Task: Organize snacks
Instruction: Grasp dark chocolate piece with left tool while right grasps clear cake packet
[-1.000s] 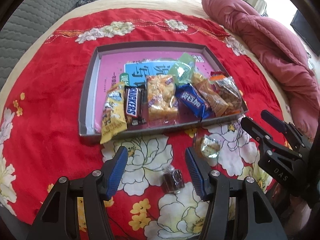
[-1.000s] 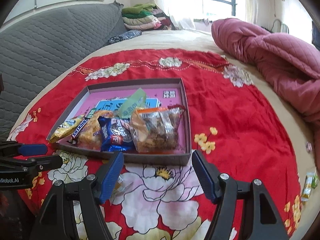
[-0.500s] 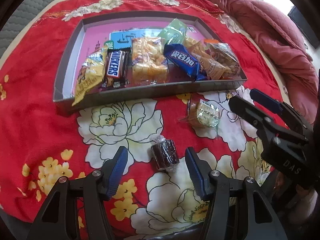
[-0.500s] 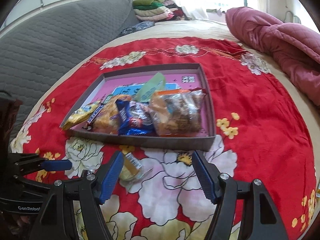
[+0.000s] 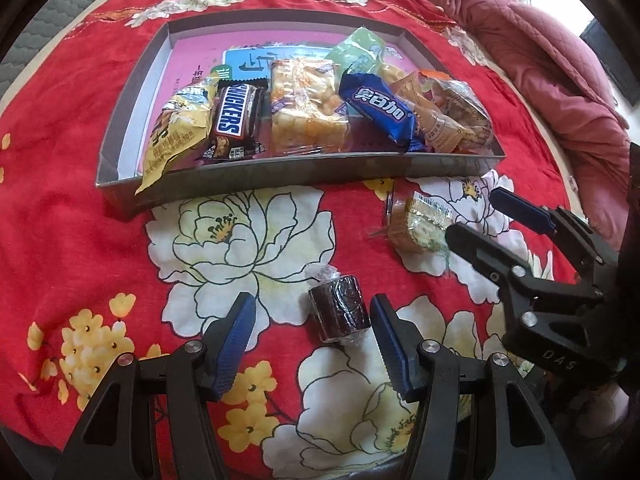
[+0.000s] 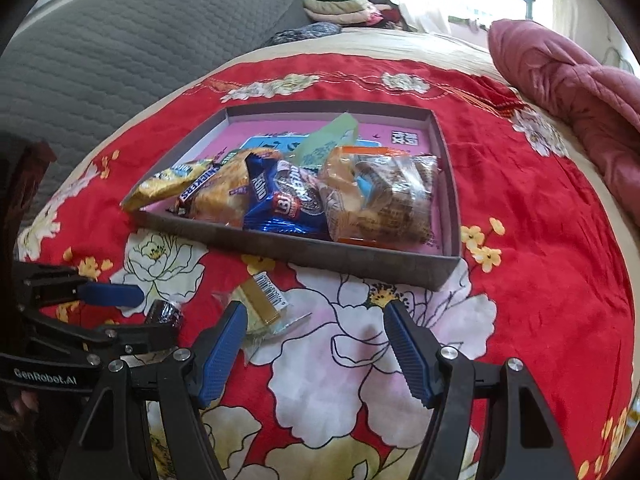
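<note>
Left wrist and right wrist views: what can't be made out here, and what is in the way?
- Pale wrapped snack: left wrist view, its near corner is behind the right gripper; its label is too small to read.
- Dark wrapped roll: right wrist view, mostly hidden by the left gripper.
- Tray floor print: both views, covered by the piled snack packets.
- Green packet: text blurred in both views.
</note>
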Motion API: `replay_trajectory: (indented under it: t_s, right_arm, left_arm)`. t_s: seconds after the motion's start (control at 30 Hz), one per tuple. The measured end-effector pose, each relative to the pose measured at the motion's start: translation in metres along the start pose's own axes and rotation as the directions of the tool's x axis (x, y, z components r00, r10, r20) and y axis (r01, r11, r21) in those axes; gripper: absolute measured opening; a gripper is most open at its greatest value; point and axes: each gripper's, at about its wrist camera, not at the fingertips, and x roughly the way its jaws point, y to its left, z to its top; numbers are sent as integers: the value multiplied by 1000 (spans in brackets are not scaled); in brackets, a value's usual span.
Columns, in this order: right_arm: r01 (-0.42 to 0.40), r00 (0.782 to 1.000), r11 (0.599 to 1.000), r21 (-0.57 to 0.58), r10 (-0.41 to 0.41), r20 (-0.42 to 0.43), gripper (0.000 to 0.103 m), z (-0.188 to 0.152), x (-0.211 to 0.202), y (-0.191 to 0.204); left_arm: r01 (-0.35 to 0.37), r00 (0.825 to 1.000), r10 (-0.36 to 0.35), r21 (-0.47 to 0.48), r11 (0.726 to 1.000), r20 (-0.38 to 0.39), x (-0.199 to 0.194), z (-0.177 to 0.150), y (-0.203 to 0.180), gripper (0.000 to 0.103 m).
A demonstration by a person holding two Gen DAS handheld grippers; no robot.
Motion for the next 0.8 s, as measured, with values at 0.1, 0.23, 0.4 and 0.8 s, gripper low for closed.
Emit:
replay_trajectory:
  t_s: [0.1, 0.23, 0.4, 0.8]
  right_arm:
    - [-2, 1000, 999, -45, 2, 2, 70, -1, 5, 4]
    - [-19, 1000, 993, -117, 22, 22, 70, 1, 10, 12]
    - [-37, 998, 977, -212, 45, 33, 70, 2, 18, 26]
    - [-131, 991, 964, -232, 134, -6, 41, -2, 22, 35]
  left_arm:
    - [5, 1000, -5, -2, 1000, 6, 1, 0, 1, 61]
    - [25, 1000, -25, -7, 1000, 14, 1, 0, 5, 52]
    - [60, 998, -60, 20, 998, 14, 2, 0, -2, 33]
    - [99, 995, -100, 23, 995, 29, -4, 1, 1, 32]
